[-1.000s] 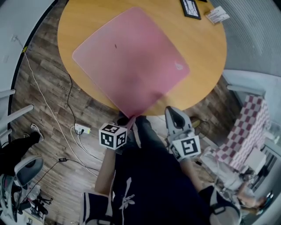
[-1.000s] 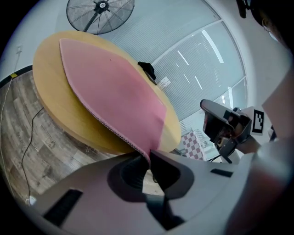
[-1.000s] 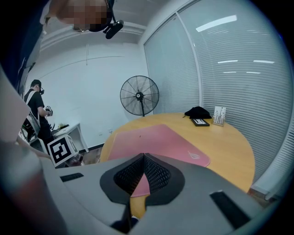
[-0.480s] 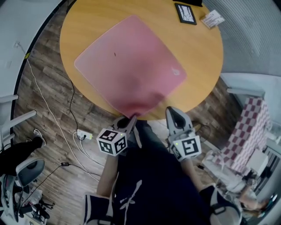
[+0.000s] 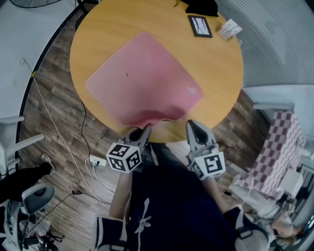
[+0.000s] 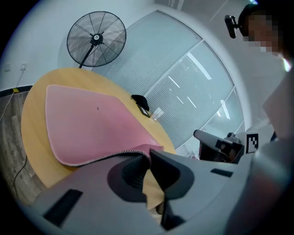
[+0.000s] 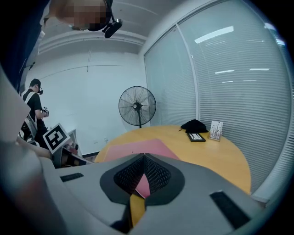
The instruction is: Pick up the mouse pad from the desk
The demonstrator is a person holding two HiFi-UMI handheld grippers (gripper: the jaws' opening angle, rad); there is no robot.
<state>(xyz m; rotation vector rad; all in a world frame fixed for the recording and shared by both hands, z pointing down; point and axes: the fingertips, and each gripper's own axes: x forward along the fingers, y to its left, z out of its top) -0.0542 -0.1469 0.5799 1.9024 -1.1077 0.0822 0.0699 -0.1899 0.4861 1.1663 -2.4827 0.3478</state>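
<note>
Desk (image 5: 216, 73), one; mouse pad (image 5: 142, 81), one; left gripper (image 5: 143, 129), right gripper (image 5: 192, 124)

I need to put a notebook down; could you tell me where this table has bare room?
The widest bare wood is on the right side of the table, between the pink mouse pad and the rim, nearer than the black frame. A narrower strip lies along the pad's far-left edge. The far rim is crowded: frame, card, black cloth.
</note>
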